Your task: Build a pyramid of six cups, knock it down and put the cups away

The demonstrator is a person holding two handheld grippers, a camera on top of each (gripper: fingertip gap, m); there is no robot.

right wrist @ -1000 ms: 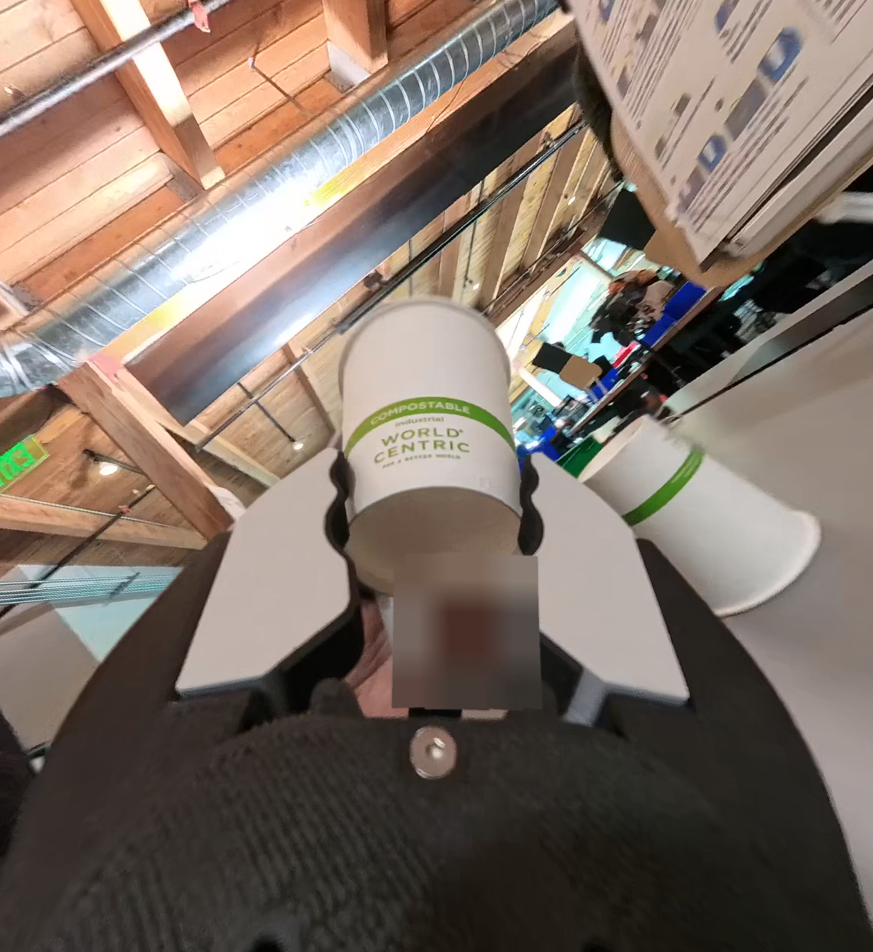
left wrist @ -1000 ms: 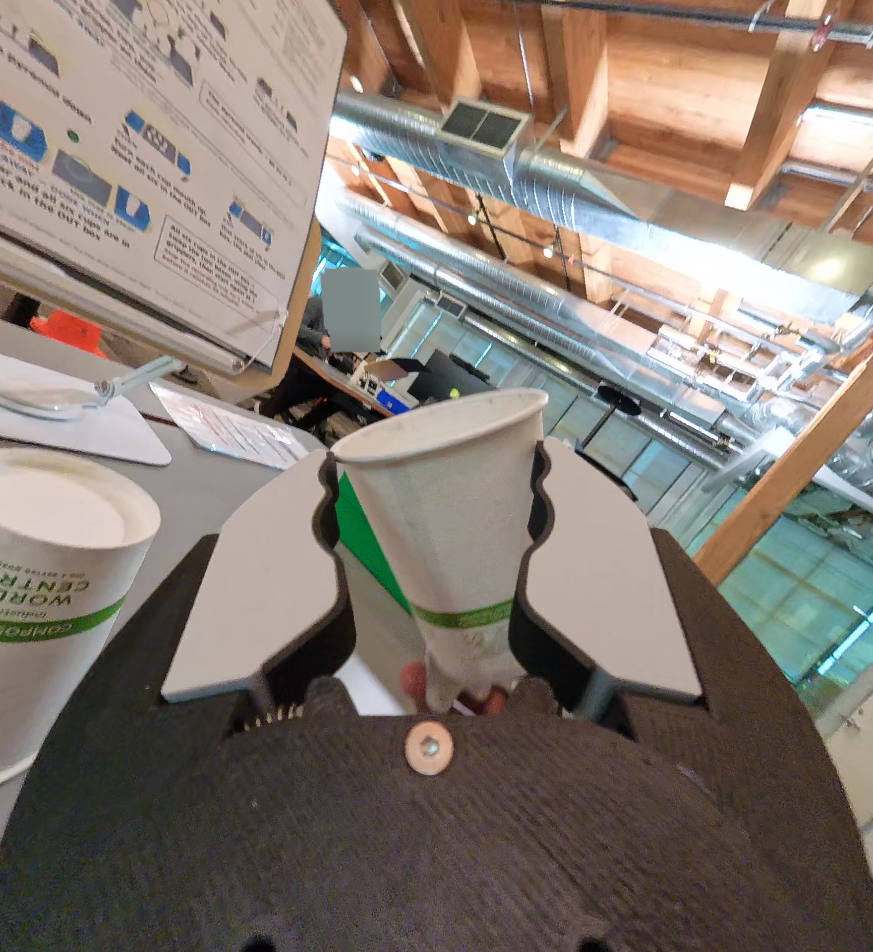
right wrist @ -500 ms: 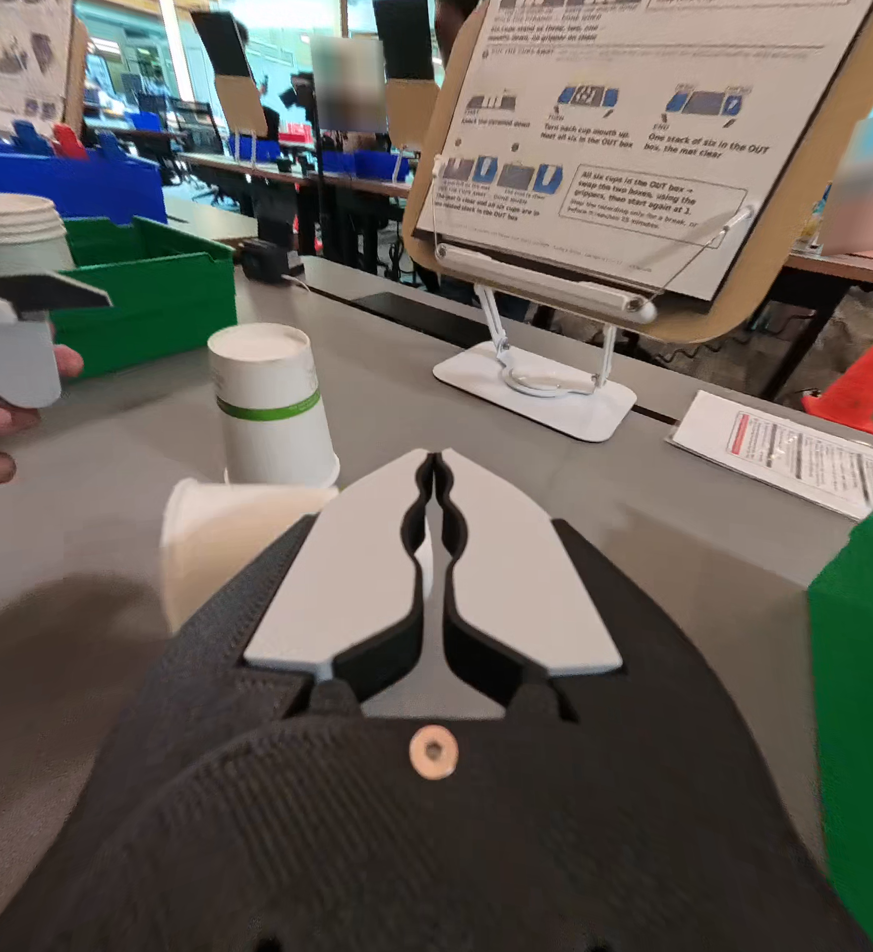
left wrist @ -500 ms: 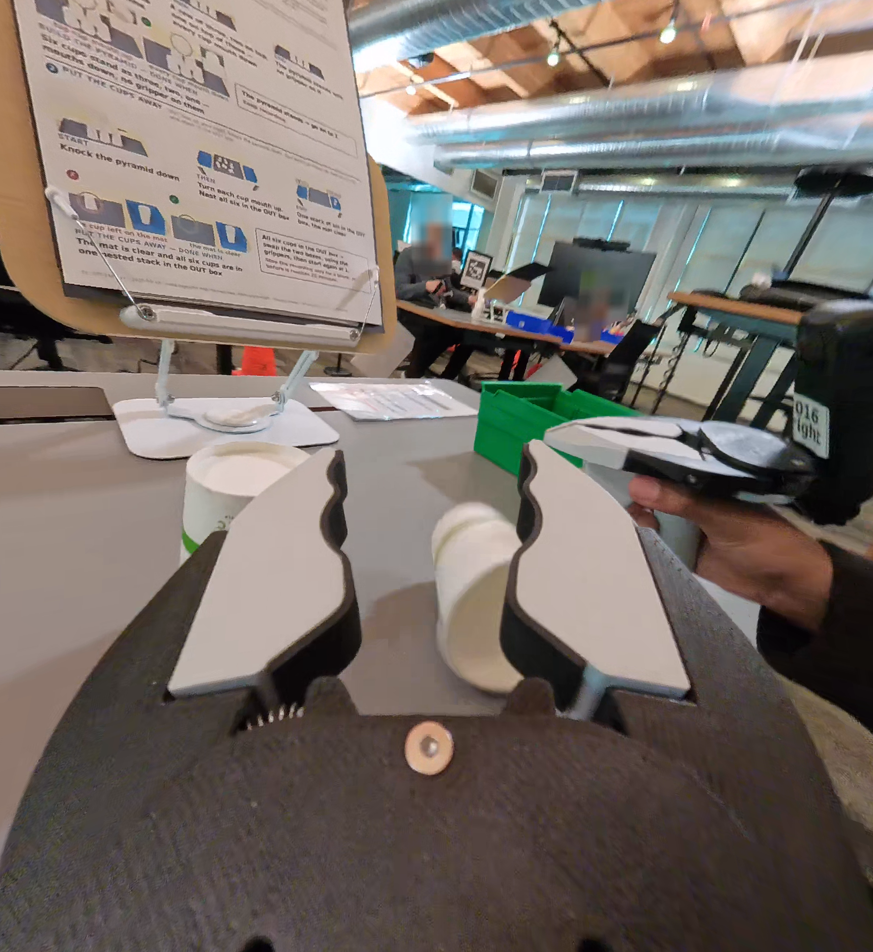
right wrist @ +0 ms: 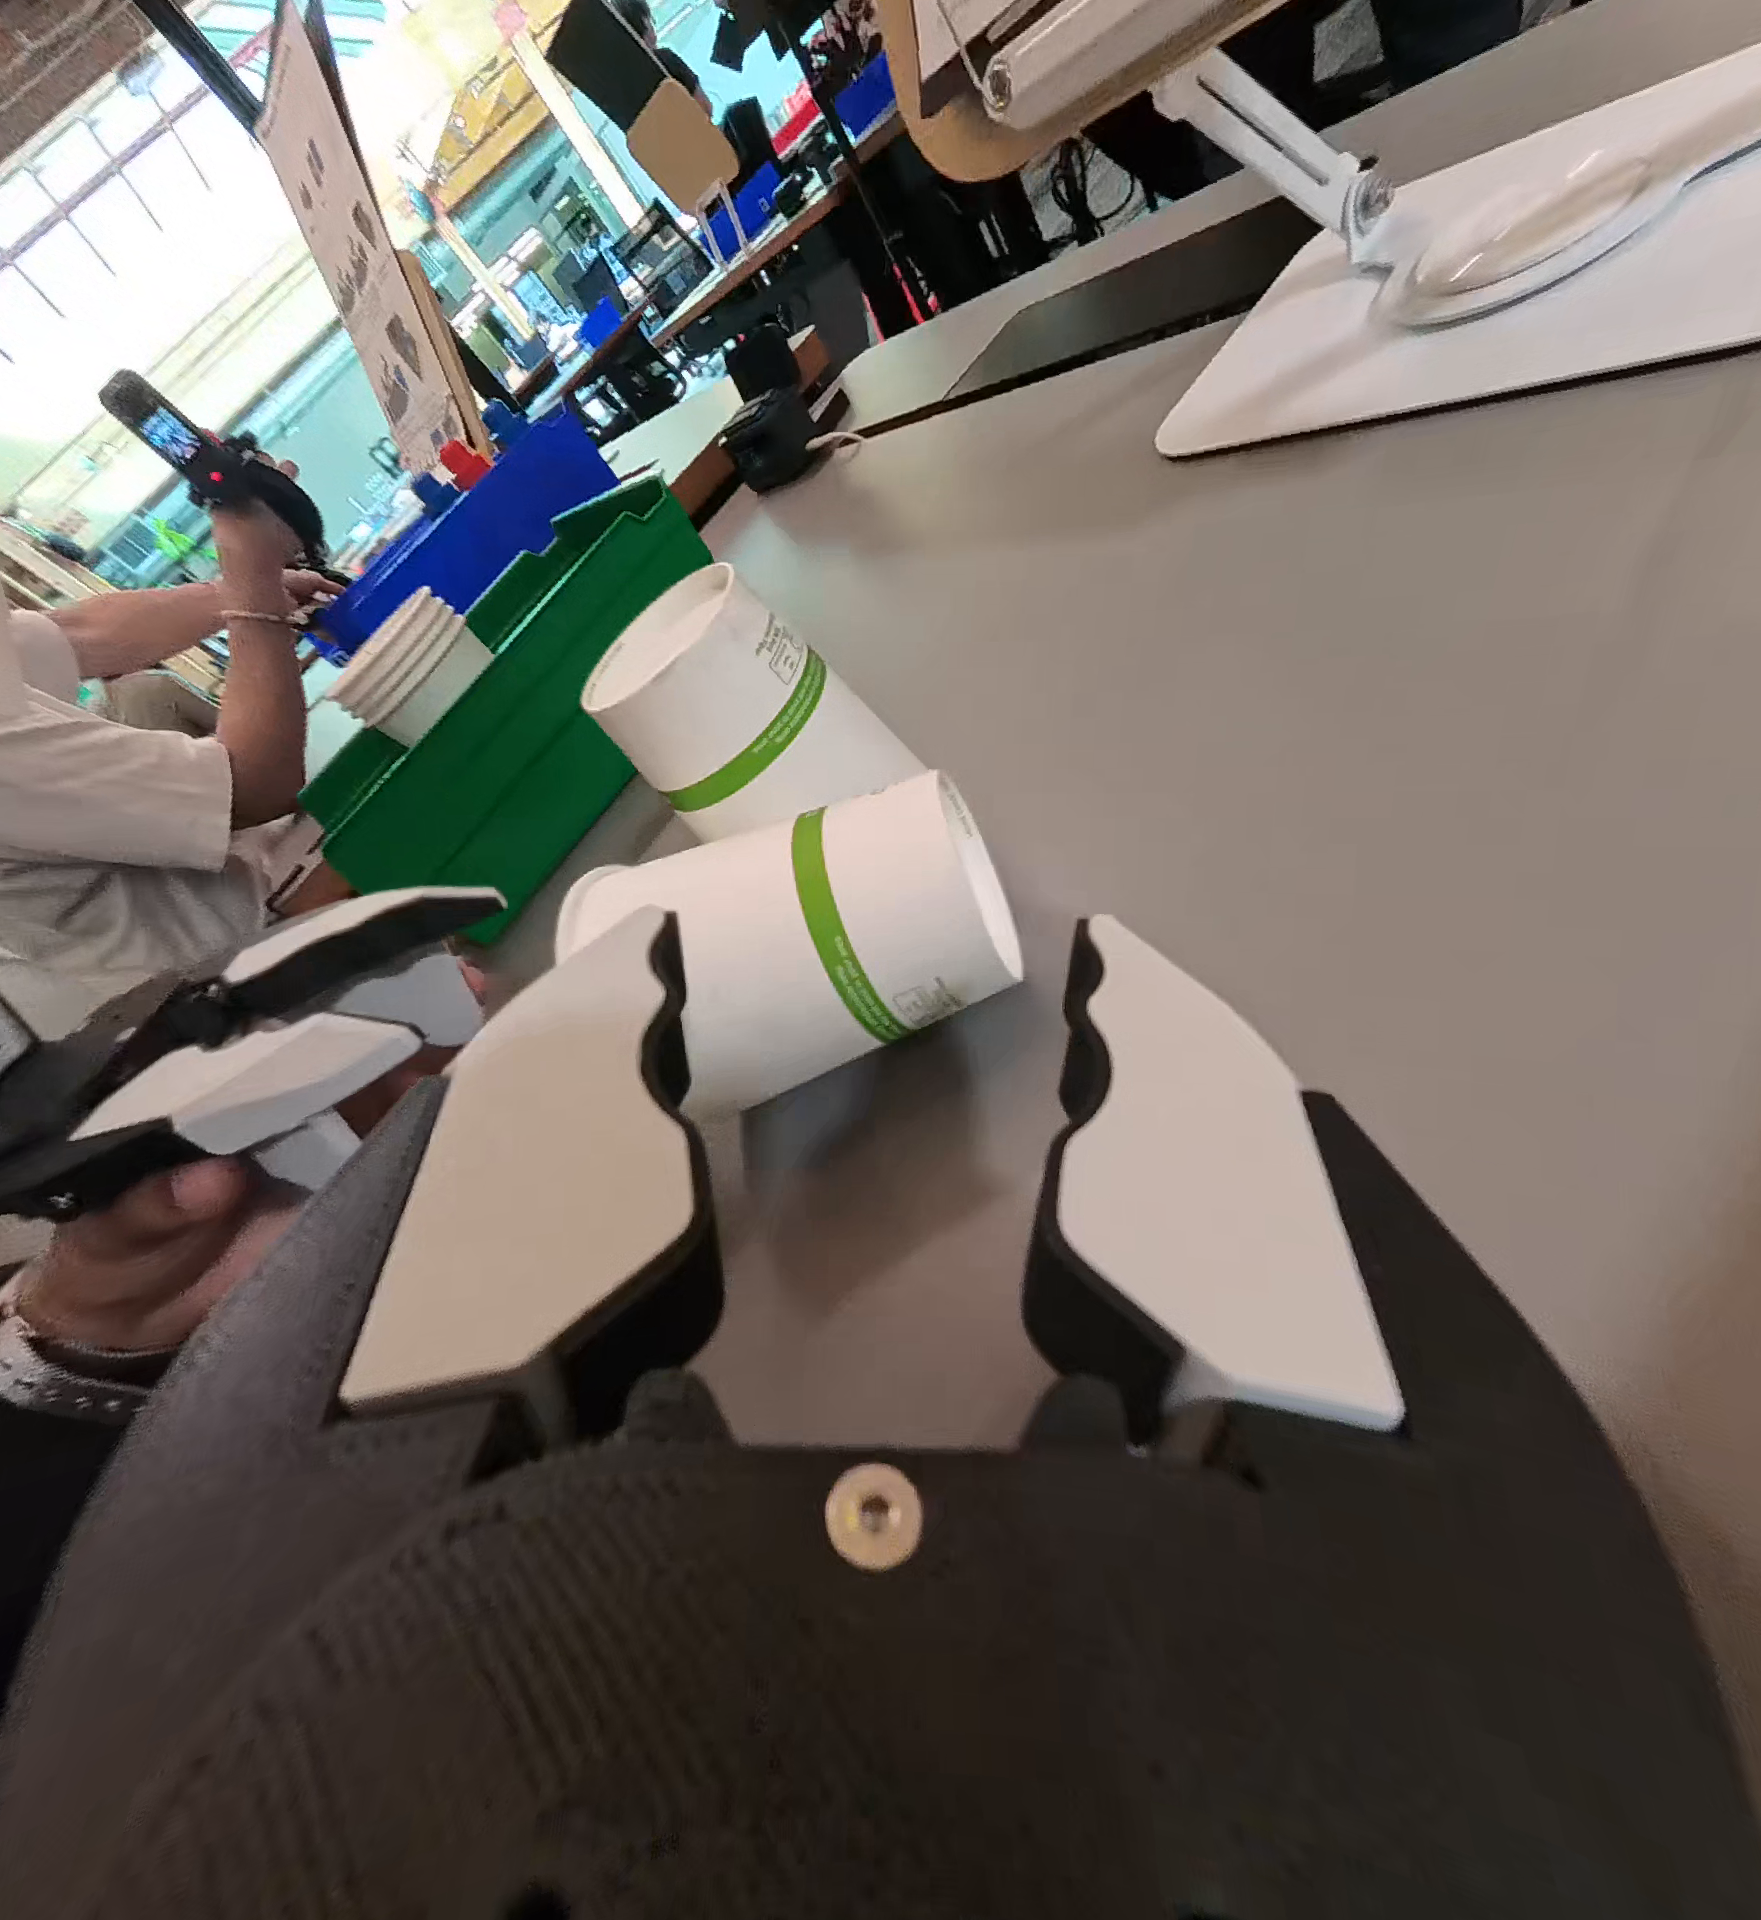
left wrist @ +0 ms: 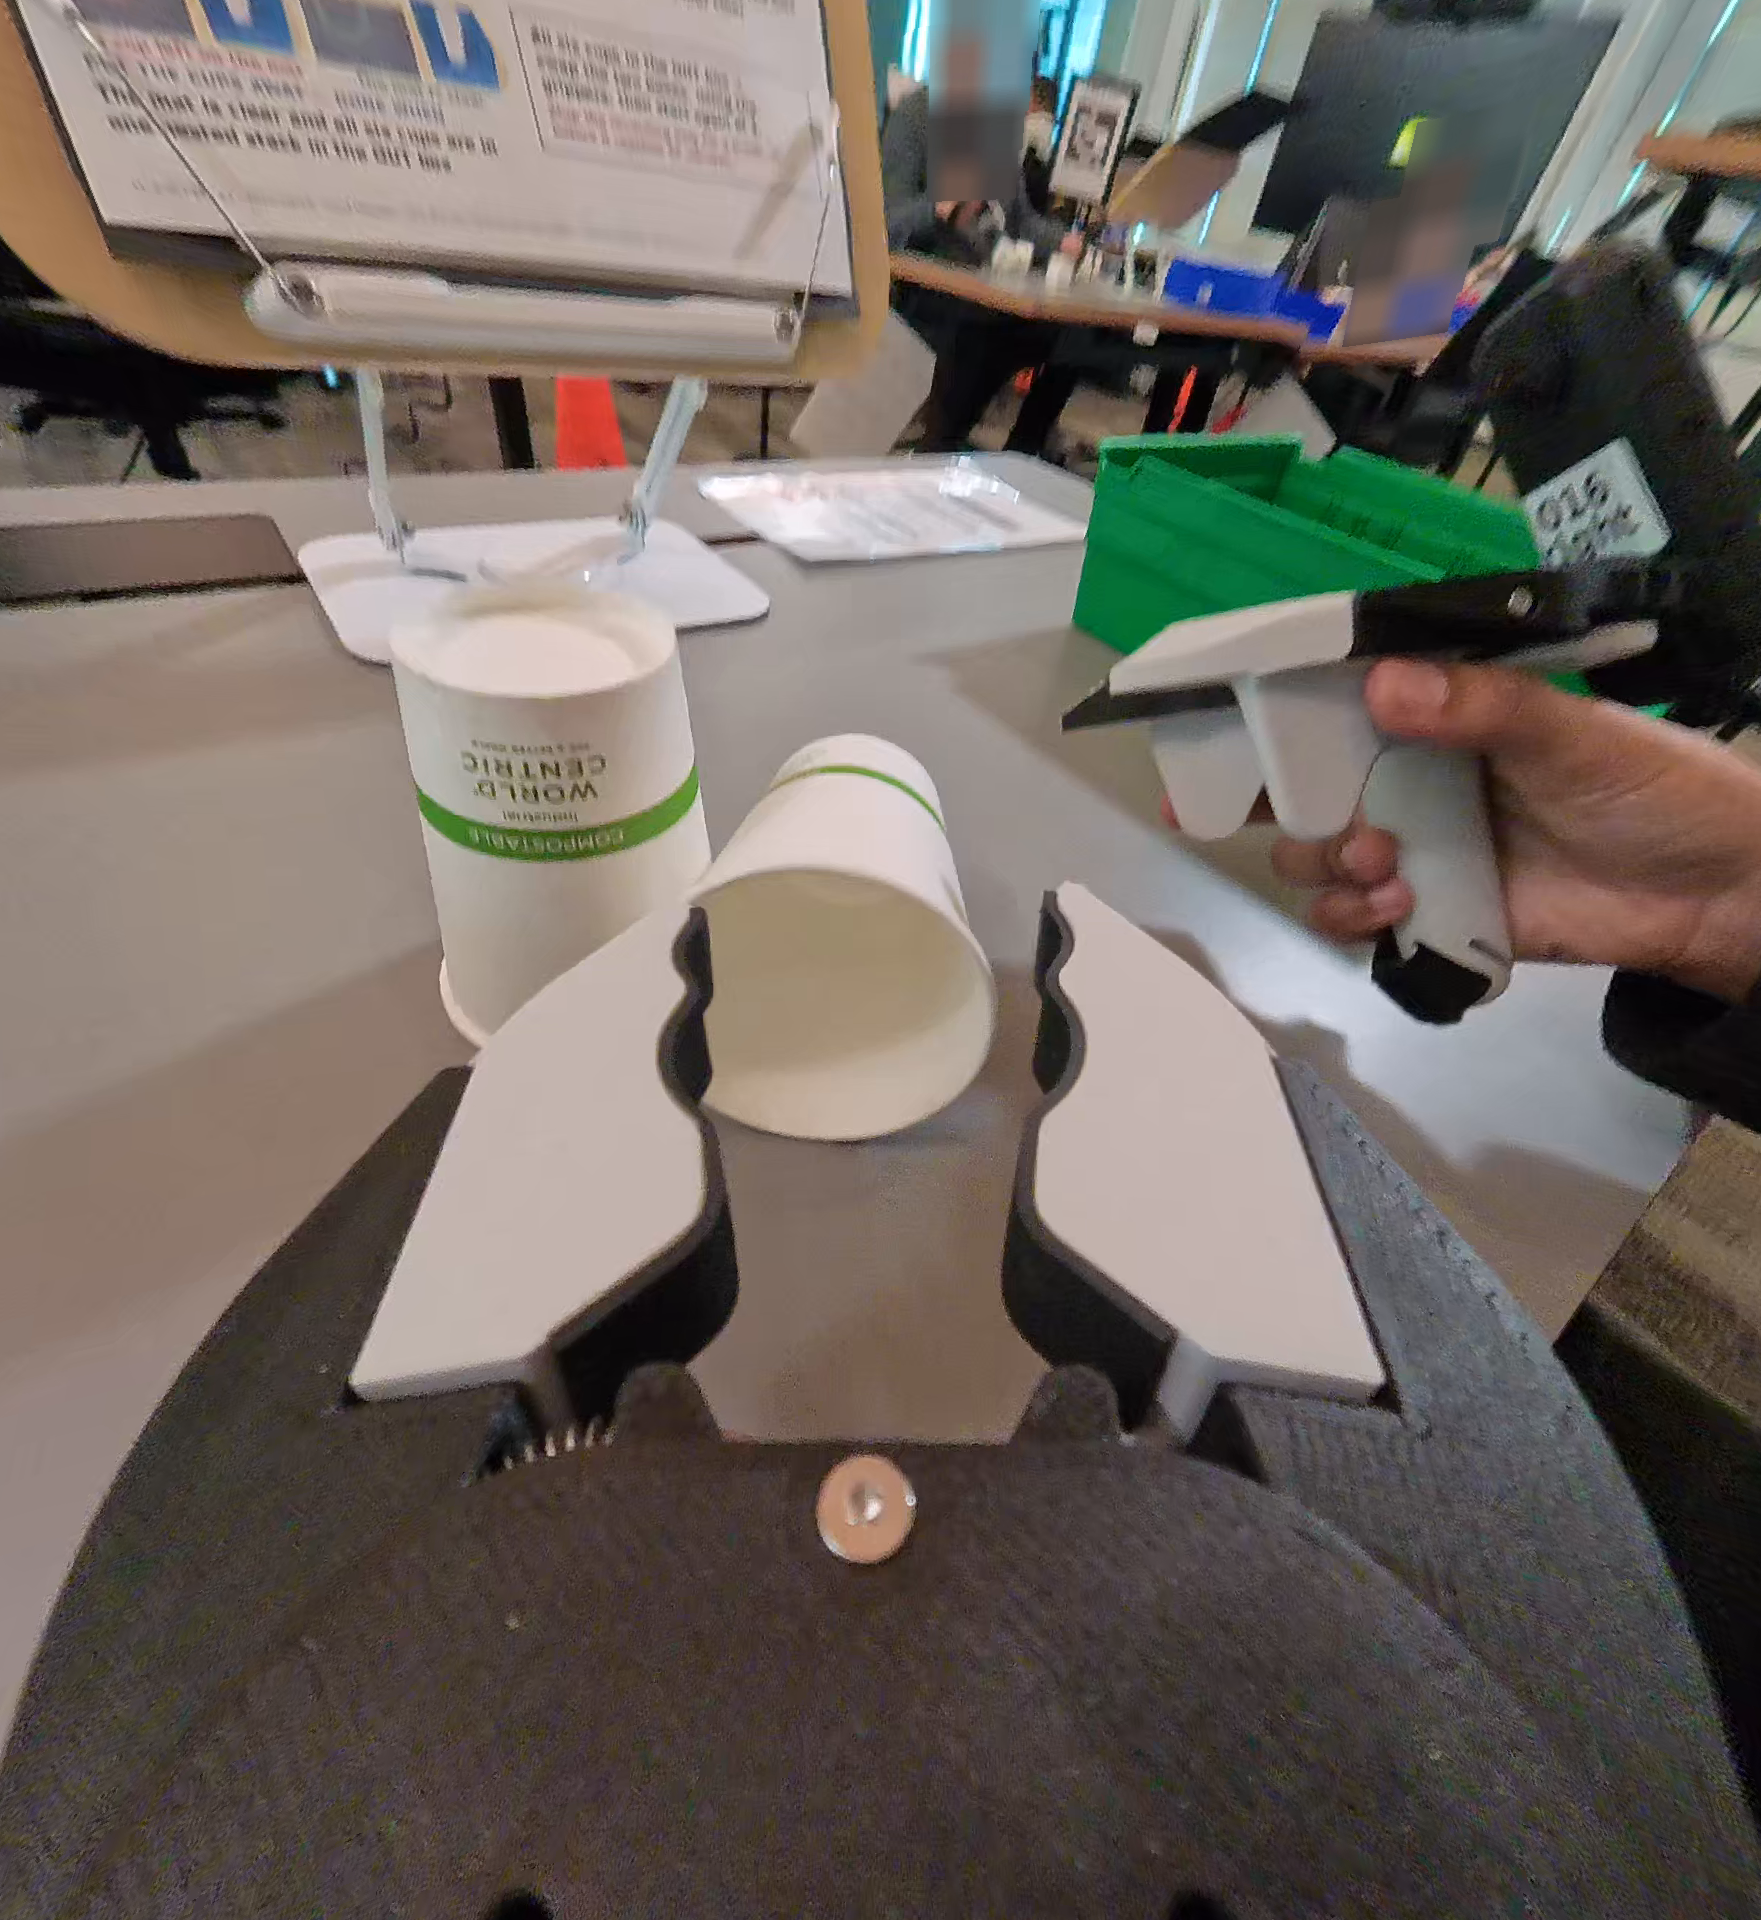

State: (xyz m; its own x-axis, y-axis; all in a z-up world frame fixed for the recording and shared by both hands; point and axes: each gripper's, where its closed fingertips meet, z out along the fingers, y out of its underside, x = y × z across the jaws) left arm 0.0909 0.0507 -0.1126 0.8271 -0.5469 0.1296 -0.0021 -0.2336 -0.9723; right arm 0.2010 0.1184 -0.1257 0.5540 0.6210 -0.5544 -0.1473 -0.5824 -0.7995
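Both jaws gape empty: left hand-held gripper point(left wrist: 865, 997) level, right hand-held gripper point(right wrist: 871, 997) tilted, at its two o'clock.

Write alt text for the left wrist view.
The open left gripper faces the mouth of a paper cup lying on its side on a grey table, beside an upside-down cup. A hand holds the right gripper nearby.

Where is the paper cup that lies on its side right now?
In the left wrist view, the tipped cup lies on the grey table, centre frame, against the upside-down cup, just ahead of the open left tongs.
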